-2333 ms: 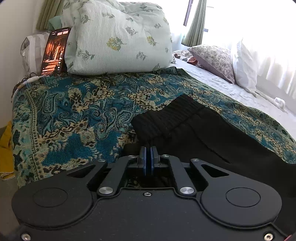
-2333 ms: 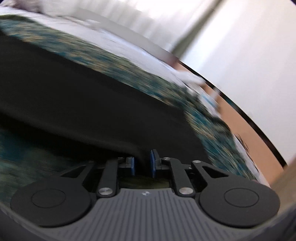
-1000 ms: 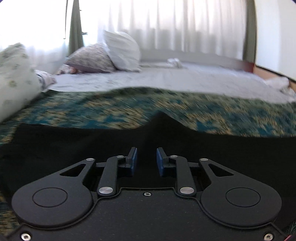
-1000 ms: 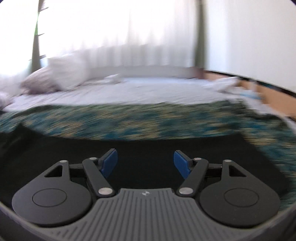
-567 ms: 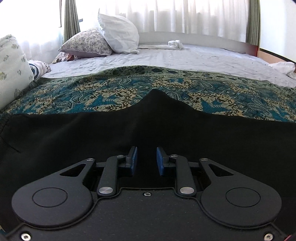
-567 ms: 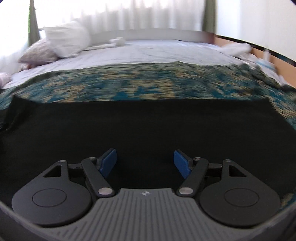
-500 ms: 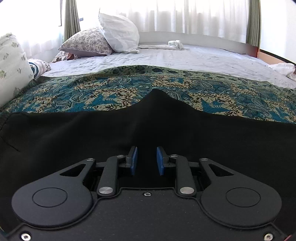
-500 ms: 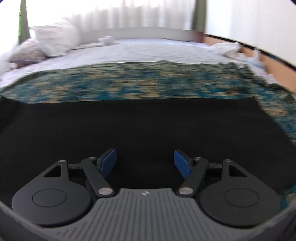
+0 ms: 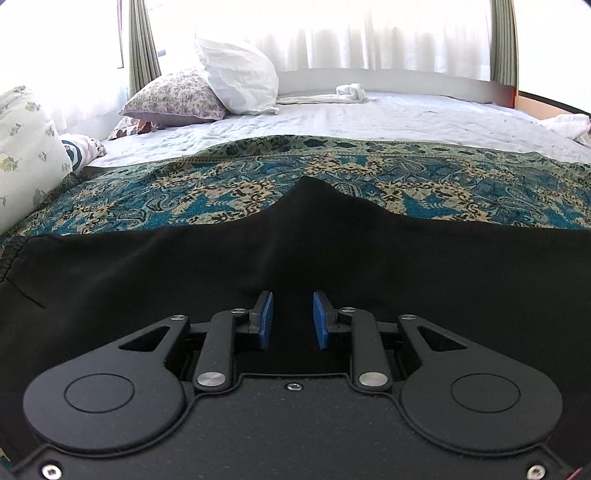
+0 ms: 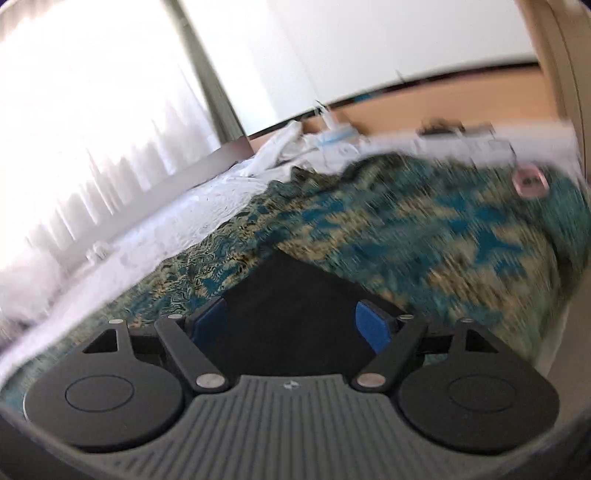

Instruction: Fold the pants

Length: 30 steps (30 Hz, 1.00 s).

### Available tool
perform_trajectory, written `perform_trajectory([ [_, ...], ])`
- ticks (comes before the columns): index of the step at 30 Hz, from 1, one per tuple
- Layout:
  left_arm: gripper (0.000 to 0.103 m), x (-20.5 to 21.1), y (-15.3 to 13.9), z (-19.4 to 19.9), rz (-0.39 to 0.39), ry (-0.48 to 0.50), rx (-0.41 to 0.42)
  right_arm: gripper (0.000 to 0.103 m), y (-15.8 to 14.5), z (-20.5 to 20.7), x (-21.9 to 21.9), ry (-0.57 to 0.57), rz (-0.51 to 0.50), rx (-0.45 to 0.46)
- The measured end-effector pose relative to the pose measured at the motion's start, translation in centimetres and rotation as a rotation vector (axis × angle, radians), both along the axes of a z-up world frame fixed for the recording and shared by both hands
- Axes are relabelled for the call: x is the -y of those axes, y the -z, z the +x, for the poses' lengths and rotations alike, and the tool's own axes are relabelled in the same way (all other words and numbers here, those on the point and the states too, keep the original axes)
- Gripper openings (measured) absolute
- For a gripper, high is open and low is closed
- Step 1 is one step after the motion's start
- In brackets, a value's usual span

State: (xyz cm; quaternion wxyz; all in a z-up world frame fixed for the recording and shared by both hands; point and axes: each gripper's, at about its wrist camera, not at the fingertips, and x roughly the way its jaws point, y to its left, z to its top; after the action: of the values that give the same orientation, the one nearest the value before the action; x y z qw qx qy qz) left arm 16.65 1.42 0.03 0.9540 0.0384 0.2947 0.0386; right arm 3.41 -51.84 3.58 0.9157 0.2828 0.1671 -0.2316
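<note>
Bed [image 9: 424,118] with paisley blanket [image 9: 229,192]; right view motion-blurred. Black pants [image 9: 147,273] lie flat on the blanket, edges cropped. Pillows [image 9: 236,79] at 11 o'clock. Left claw [image 9: 292,320] narrowly parted, empty; right claw [image 10: 291,326] wide, just been opening, clasping nothing.

You're in a home bedroom. Tells: a wide bed with a white sheet [image 9: 406,118], a teal-and-gold paisley throw [image 9: 424,184] laid across the near part, a floral pillow [image 9: 173,98] and a white pillow [image 9: 236,74] stacked by the window, another pale floral pillow [image 9: 26,147] at the left edge. Sheer white curtains [image 9: 369,33] with green drapes [image 9: 142,44] cover a bright window. In your right wrist view, blurred: plain white wall [image 10: 369,48], crumpled white bedding [image 10: 288,147] at the far side.
</note>
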Motion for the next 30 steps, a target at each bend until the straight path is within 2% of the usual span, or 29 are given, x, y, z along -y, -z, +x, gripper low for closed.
perform_trajectory([
  [5,0.024,-0.7,0.0,0.0,-0.052,0.001,0.004,0.087,3.0,-1.9,-0.3,-0.028,0.100,-0.011],
  [9,0.024,-0.9,0.0,-0.2,-0.056,0.001,0.006,0.086,3.1,-0.6,-0.1,-0.065,0.136,-0.028],
  [19,0.025,-0.9,0.0,-0.2,-0.048,0.000,0.009,0.087,3.8,2.3,1.7,-0.019,0.172,-0.016],
  [27,0.025,-0.6,0.0,-0.2,-0.037,-0.003,0.014,0.073,3.8,5.9,3.2,-0.048,0.167,-0.049],
  [30,0.026,-0.6,0.1,-0.2,-0.033,-0.003,0.016,0.058,4.1,6.6,4.1,-0.015,0.200,-0.040],
])
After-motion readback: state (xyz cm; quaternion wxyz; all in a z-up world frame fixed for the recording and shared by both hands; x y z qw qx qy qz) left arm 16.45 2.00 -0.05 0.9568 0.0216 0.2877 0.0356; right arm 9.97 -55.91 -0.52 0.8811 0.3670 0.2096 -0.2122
